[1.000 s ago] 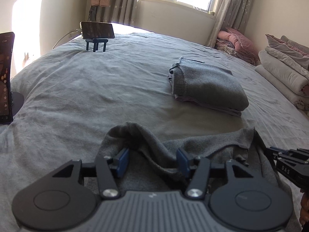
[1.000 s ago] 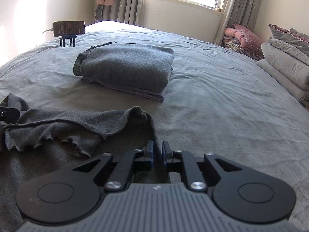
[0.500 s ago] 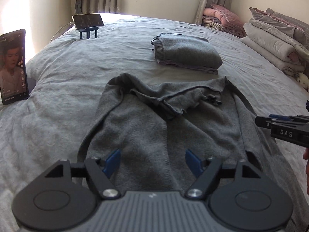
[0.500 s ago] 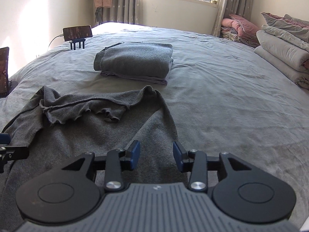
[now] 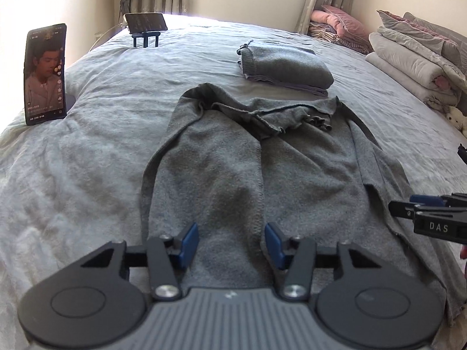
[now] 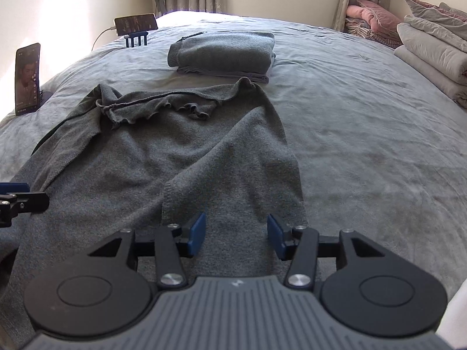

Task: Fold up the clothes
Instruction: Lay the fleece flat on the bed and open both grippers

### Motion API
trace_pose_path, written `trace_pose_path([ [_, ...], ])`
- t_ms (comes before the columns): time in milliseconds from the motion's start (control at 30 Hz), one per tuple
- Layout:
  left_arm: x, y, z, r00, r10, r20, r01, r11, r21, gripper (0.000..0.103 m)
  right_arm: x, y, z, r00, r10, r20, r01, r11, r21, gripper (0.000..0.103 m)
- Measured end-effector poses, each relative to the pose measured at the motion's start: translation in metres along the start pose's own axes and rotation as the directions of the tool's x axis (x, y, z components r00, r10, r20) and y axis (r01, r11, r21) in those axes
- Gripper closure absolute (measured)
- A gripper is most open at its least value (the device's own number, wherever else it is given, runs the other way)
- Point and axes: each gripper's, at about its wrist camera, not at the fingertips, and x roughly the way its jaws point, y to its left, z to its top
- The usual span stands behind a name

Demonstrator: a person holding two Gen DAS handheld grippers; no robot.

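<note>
A dark grey knit garment lies spread lengthwise on the bed, its far end bunched with a ruffled edge folded back. My left gripper hovers open over the garment's near left part, holding nothing. My right gripper is open above the near right part, also holding nothing. Each gripper shows at the edge of the other's view: the right gripper and the left gripper. A folded grey sweater rests beyond the garment.
The grey bedsheet stretches all around. A phone stands upright at the left edge, another phone on a blue stand sits at the far left. Folded quilts and pillows are stacked at the right.
Both grippers let go of the garment's far end and pulled back toward its near end. The right gripper went from shut to open. The garment now lies flat on the bed.
</note>
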Motion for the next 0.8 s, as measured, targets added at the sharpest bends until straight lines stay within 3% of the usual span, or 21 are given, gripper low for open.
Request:
trace_pose_path([
  [100,-0.003,0.005,0.001,1.0,-0.028,-0.005,0.028,0.999,-0.034,0.073,0.0,-0.001,-0.003,1.0,0.001,0.01,-0.001,1.0,-0.012,0.053],
  [133,-0.005,0.007,0.002,0.999,-0.041,-0.006,0.04,0.998,-0.047,0.076,0.001,-0.001,-0.003,1.0,0.001,0.012,-0.001,1.0,-0.016,0.061],
  [167,-0.006,0.009,0.003,0.999,-0.051,-0.008,0.051,0.997,-0.059,0.084,0.001,-0.001,-0.003,1.0,0.0,0.015,0.0,1.0,-0.022,0.076],
  [200,-0.008,0.01,0.003,0.999,-0.042,-0.008,0.041,0.997,-0.069,0.102,0.001,-0.002,-0.003,1.0,-0.003,0.018,0.004,1.0,-0.027,0.083],
  [233,-0.01,0.011,0.003,1.0,-0.009,-0.004,0.009,0.998,-0.069,0.103,0.001,-0.002,-0.003,1.0,-0.009,0.022,0.009,1.0,-0.028,0.091],
  [367,-0.015,0.027,0.004,0.999,0.043,0.016,-0.042,0.997,-0.065,0.103,-0.001,-0.005,-0.002,0.998,-0.048,0.047,0.049,0.998,-0.026,0.103],
  [500,-0.014,0.049,0.006,0.992,0.121,0.03,-0.118,0.989,-0.088,0.103,-0.006,-0.014,0.001,0.988,-0.123,0.09,0.124,0.992,-0.008,0.103],
  [667,-0.008,0.071,0.017,0.958,0.277,0.069,-0.272,0.959,-0.084,0.103,-0.007,-0.029,0.004,0.983,-0.156,0.098,0.153,0.987,0.038,0.103],
  [733,-0.006,0.085,0.022,0.952,0.302,0.053,-0.294,0.948,-0.119,0.103,-0.007,-0.027,0.004,0.986,-0.139,0.094,0.136,0.99,0.038,0.103],
  [800,-0.009,0.095,0.022,0.967,0.251,0.032,-0.242,0.955,-0.172,0.101,-0.008,-0.025,0.004,0.988,-0.122,0.09,0.119,0.992,0.037,0.103],
])
